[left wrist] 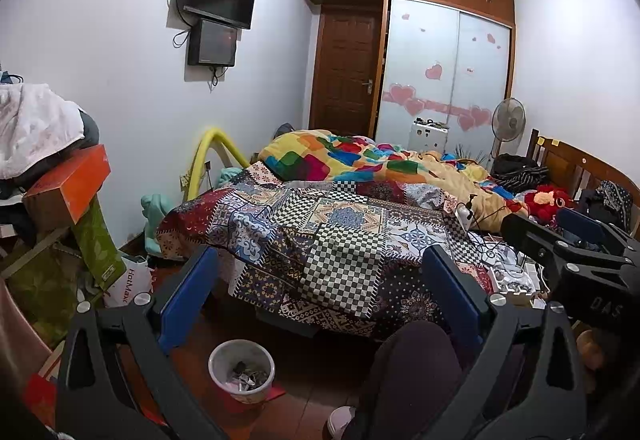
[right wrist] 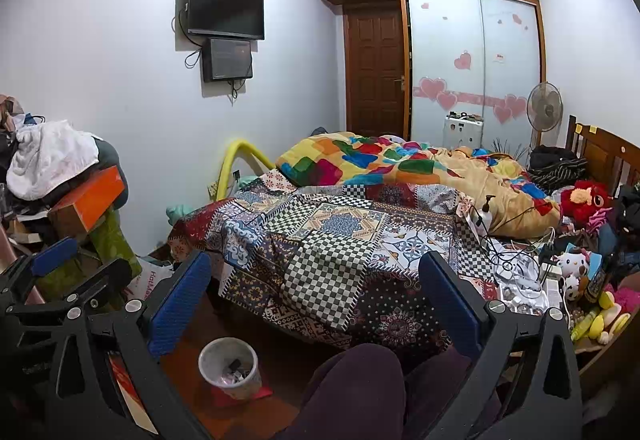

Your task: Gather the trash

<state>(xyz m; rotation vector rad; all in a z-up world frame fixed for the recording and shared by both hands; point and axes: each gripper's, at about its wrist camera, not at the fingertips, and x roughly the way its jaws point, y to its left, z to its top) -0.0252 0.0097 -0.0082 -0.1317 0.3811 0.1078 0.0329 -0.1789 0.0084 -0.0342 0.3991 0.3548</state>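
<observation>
A white waste bin (left wrist: 241, 370) with scraps in it stands on the red-brown floor in front of the bed; it also shows in the right wrist view (right wrist: 229, 367). My left gripper (left wrist: 320, 272) is open and empty, held above the floor and facing the bed. My right gripper (right wrist: 316, 276) is open and empty too, beside it. The right gripper shows at the right edge of the left wrist view (left wrist: 576, 240), and the left gripper at the left edge of the right wrist view (right wrist: 64, 268). No loose piece of trash is plain to see.
A bed with a patchwork cover (left wrist: 340, 232) and a colourful quilt (right wrist: 400, 159) fills the middle. Cables, small boxes and toys (right wrist: 568, 272) lie on its right side. Boxes and clothes (left wrist: 60, 179) pile up at left. The person's knees (right wrist: 360, 392) are below.
</observation>
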